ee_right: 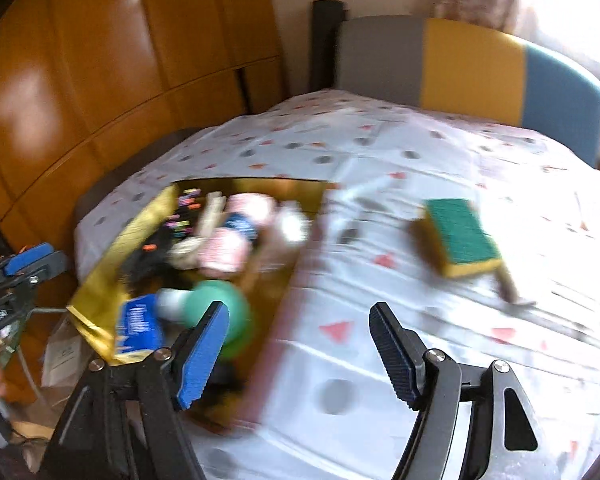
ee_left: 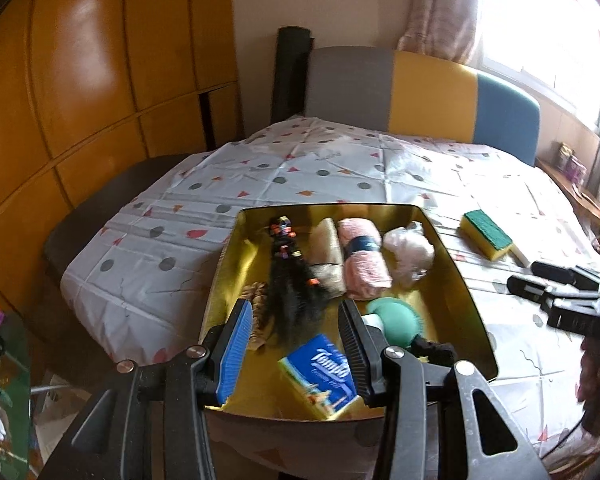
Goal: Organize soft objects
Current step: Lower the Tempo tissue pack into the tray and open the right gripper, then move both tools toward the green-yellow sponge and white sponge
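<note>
Left wrist view: left gripper (ee_left: pixel 296 320) hangs over the gold tray (ee_left: pixel 466 300), jaws partly apart, nothing gripped. The pink yarn (ee_left: pixel 364 258) and tissue pack (ee_left: pixel 320 376) sit inside the tray; the sponge (ee_left: pixel 486 234) lies outside on the surface.

Right wrist view, pretty blurry: right gripper (ee_right: pixel 300 352) has its jaws wide, nothing between them, with the sponge (ee_right: pixel 460 238) ahead on the dotted cloth (ee_right: pixel 380 148).
</note>
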The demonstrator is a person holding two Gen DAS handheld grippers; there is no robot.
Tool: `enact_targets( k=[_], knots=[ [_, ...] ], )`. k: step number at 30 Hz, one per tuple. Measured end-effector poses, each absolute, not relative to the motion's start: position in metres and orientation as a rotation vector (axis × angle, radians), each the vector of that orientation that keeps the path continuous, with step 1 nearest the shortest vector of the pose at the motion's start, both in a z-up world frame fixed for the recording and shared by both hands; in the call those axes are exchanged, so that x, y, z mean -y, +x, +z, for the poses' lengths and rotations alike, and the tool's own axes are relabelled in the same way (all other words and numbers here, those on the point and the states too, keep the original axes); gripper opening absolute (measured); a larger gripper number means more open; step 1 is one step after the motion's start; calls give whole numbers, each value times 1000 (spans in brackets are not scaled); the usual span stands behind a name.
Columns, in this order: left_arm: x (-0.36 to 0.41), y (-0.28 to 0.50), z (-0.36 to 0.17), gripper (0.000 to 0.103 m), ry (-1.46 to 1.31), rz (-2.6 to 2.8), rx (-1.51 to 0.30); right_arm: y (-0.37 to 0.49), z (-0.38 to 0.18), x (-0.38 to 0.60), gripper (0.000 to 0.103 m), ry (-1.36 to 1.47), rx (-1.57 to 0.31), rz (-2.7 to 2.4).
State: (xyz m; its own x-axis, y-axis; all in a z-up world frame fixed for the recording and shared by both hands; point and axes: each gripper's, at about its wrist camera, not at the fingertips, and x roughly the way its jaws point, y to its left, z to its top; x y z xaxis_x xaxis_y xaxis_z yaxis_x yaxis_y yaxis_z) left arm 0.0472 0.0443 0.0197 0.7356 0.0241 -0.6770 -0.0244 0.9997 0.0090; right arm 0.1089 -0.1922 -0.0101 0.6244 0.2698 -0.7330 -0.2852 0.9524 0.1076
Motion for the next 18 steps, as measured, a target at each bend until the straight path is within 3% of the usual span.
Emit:
enact_targets(
  k=[12, 18],
  knots=[
    [35, 64, 20, 45, 117, -126, -768, 118, -30, 360, 77, 59, -840, -68],
    [77, 86, 18, 45, 120, -232, -818, 111, -52, 427, 77, 233, -870, -277]
  ],
)
